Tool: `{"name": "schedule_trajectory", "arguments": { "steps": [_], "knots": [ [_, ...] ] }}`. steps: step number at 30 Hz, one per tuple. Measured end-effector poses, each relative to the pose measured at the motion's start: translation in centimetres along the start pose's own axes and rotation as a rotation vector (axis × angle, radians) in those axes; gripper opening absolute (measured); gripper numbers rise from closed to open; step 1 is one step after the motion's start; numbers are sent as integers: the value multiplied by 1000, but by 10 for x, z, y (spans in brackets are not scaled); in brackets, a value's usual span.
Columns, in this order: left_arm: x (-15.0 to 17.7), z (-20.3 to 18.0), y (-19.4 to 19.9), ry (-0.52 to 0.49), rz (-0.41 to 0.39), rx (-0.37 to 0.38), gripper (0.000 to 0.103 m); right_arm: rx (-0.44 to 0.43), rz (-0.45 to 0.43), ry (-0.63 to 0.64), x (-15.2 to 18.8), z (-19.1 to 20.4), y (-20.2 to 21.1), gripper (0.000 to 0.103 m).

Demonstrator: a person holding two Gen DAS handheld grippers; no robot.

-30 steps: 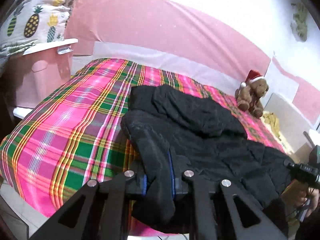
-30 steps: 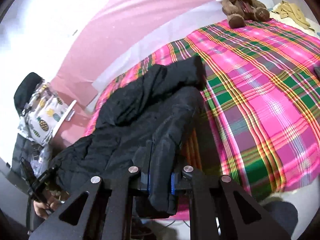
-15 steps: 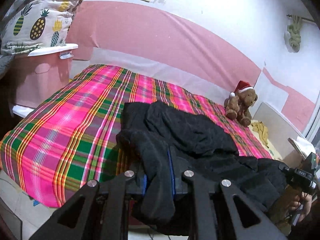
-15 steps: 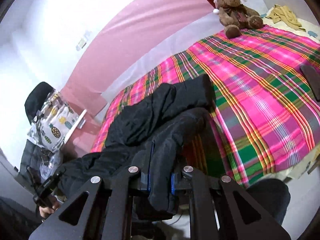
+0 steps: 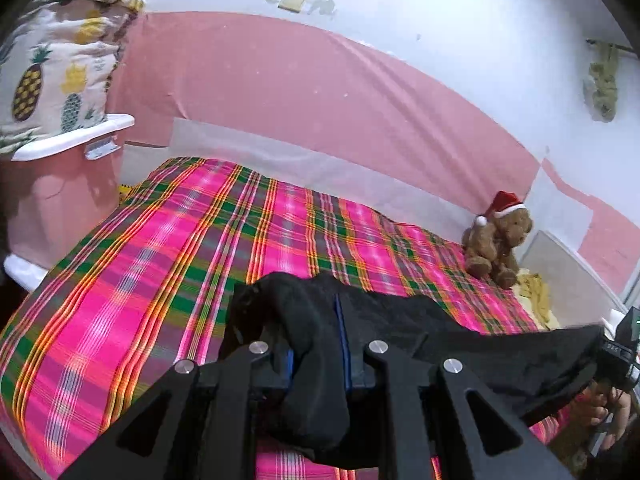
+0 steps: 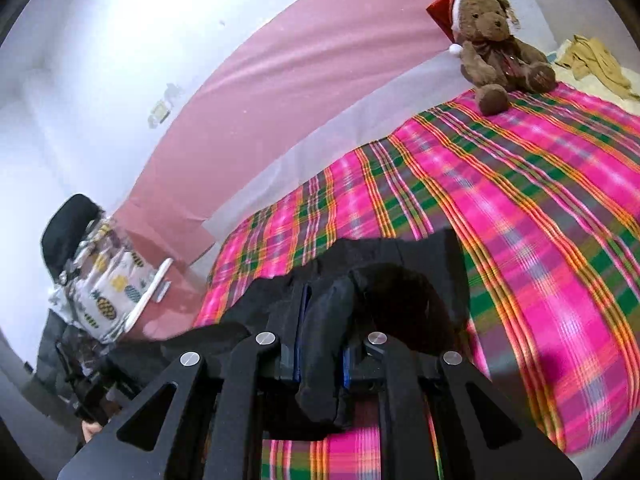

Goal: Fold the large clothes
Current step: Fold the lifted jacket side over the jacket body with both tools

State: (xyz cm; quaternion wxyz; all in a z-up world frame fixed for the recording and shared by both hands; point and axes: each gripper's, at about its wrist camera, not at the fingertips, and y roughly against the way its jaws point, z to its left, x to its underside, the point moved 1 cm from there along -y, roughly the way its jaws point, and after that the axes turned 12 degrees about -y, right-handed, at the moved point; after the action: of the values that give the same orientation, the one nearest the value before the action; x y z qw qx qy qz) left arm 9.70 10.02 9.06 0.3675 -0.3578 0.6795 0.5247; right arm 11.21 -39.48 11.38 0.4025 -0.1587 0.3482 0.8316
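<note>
while both grippers clamp it, black garment (image 5: 460, 344) stretched above plaid bed (image 5: 140, 272)

Both grippers have lifted the black jacket (image 5: 400, 328) off the bed (image 5: 160, 260).

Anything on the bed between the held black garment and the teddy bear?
Nothing: only bare plaid bedspread lies between the black garment and the teddy bear. The right wrist view shows it clearest; the left wrist view agrees.
</note>
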Motion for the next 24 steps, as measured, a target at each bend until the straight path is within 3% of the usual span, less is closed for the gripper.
{"name": "schedule_trajectory", "arguments": {
  "steps": [6,12,15,20,24],
  "knots": [
    [-23,13,-91,4,89,-50,17,110,46,-8,-46,2,-76,15],
    [-6,31,-177,19,232,-82,18,223,142,-35,-58,-35,-158,17],
    [8,35,-203,28,270,-91,22,260,197,-67,-54,-57,-194,18],
    [11,38,-213,41,283,-58,27,233,239,-117,-50,-78,-215,20],
    [0,42,-210,70,275,-9,35,143,254,-189,-65,-79,-201,28]
  ]
}}
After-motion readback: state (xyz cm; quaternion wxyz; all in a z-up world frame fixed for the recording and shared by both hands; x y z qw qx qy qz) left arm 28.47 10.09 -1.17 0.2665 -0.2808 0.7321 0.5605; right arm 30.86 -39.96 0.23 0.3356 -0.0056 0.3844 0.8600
